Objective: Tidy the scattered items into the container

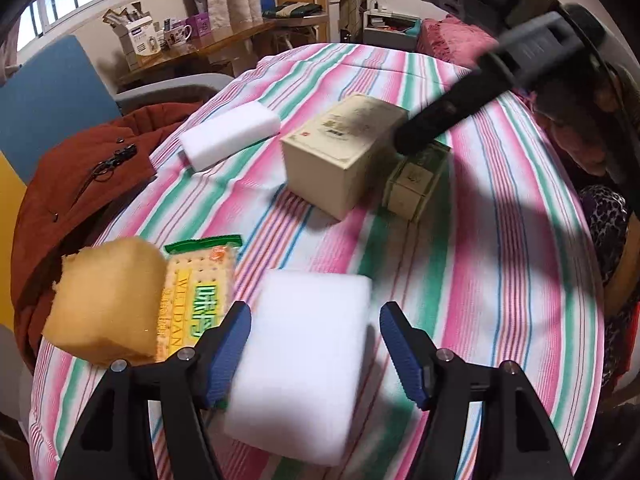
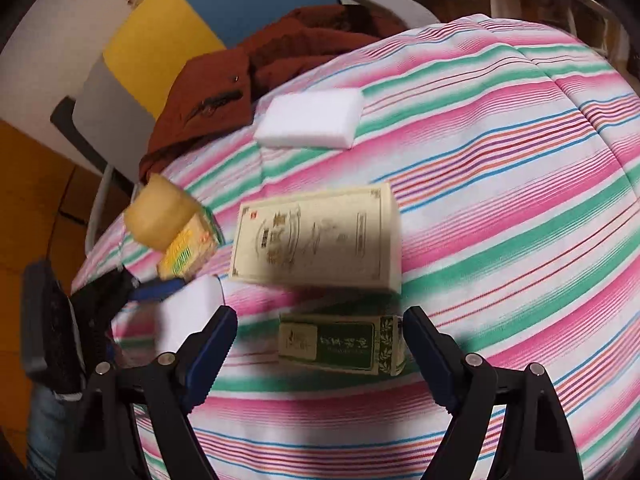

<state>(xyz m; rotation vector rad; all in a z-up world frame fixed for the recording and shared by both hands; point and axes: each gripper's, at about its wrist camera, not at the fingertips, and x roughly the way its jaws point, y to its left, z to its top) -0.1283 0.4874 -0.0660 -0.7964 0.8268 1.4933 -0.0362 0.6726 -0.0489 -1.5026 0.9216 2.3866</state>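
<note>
My left gripper (image 1: pixel 316 326) is open around a white foam block (image 1: pixel 304 360) on the striped bedcover; its left pad touches the block. A yellow sponge (image 1: pixel 106 298) lies on a cracker packet (image 1: pixel 196 304) to the left. A second white foam block (image 1: pixel 230 136) lies farther back. A beige box (image 1: pixel 344 152) stands mid-bed with a green box (image 1: pixel 416 178) beside it. My right gripper (image 2: pixel 320 326) is open just above the green box (image 2: pixel 340 342), the beige box (image 2: pixel 316 244) beyond it. No container shows.
A rust-red jacket (image 1: pixel 80 184) lies on a chair at the bed's left edge. A blue and yellow board (image 2: pixel 192 12) stands behind it. A desk with boxes and mugs (image 1: pixel 160 40) is at the back. The striped bedcover (image 2: pixel 500 200) spreads right.
</note>
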